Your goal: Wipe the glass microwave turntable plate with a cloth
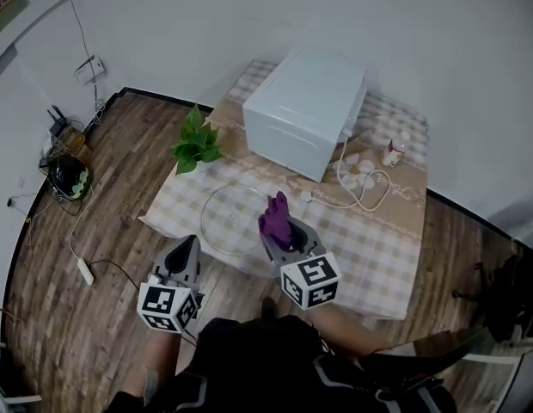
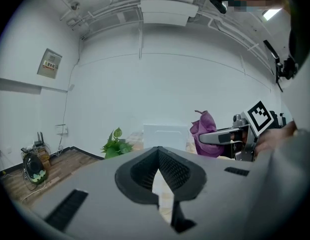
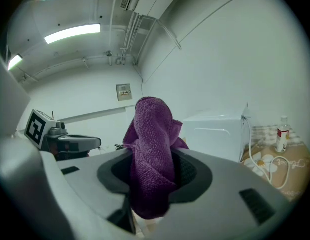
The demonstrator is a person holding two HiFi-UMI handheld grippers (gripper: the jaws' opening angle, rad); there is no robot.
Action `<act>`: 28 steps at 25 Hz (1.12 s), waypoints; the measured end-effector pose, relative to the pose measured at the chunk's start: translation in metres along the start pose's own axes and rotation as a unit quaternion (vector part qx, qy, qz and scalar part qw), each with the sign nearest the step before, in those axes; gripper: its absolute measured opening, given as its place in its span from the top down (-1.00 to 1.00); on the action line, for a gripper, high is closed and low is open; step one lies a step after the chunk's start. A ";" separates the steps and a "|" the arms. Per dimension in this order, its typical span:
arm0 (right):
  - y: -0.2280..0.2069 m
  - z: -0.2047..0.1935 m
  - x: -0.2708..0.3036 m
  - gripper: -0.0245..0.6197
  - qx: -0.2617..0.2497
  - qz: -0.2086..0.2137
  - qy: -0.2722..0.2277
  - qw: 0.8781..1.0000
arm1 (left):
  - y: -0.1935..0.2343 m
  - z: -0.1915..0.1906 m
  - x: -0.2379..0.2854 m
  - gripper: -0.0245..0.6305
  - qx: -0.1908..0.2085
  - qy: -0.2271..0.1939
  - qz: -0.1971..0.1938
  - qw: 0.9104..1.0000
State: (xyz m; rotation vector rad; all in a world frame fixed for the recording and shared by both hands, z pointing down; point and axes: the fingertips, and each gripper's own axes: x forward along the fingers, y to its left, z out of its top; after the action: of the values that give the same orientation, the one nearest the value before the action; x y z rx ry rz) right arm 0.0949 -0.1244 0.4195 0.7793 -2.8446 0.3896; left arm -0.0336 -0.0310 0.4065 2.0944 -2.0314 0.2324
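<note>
No legible text, wall panel (image 2: 49,63) print too small, bottle (image 3: 281,134) label blurred

White walls (image 1: 438,50) all round, wood-plank floor (image 1: 120,188) below — a checked-cloth table (image 1: 378,256) up by the wall, strip light (image 3: 72,32) glowing overhead.

1. The plate (image 1: 232,218) lies on the near left part of the table (image 1: 378,252), open from above and from the front edge.
2. Behind it the microwave (image 1: 305,110) closes off the far side.
3. The plant (image 1: 196,140) crowds the far left corner.
4. A cable (image 1: 363,192) loops to the plate's right, with a bottle (image 1: 393,151) beyond it.
5. The right gripper (image 1: 280,229), clamping a cloth (image 1: 275,218), hangs over the plate's right rim.
</note>
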 end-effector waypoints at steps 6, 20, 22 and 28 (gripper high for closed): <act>-0.016 0.004 0.005 0.40 -0.005 -0.010 -0.009 1.000 | -0.001 0.000 0.019 0.92 0.009 0.012 -0.005 1.000; -0.040 0.011 0.038 0.40 0.015 -0.112 -0.016 0.994 | 0.043 0.004 0.073 0.92 0.030 0.014 -0.093 0.995; -0.038 0.009 0.048 0.40 0.020 -0.131 -0.013 0.991 | 0.056 0.003 0.081 0.92 0.033 0.018 -0.113 0.993; -0.032 0.013 0.073 0.40 0.025 -0.184 -0.008 0.983 | 0.093 0.002 0.101 0.92 0.032 0.026 -0.165 0.985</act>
State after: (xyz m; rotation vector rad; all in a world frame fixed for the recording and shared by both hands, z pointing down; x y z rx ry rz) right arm 0.0480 -0.1899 0.4303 1.2913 -2.6320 0.3989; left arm -0.1234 -0.1311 0.4353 2.3938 -1.6357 0.2962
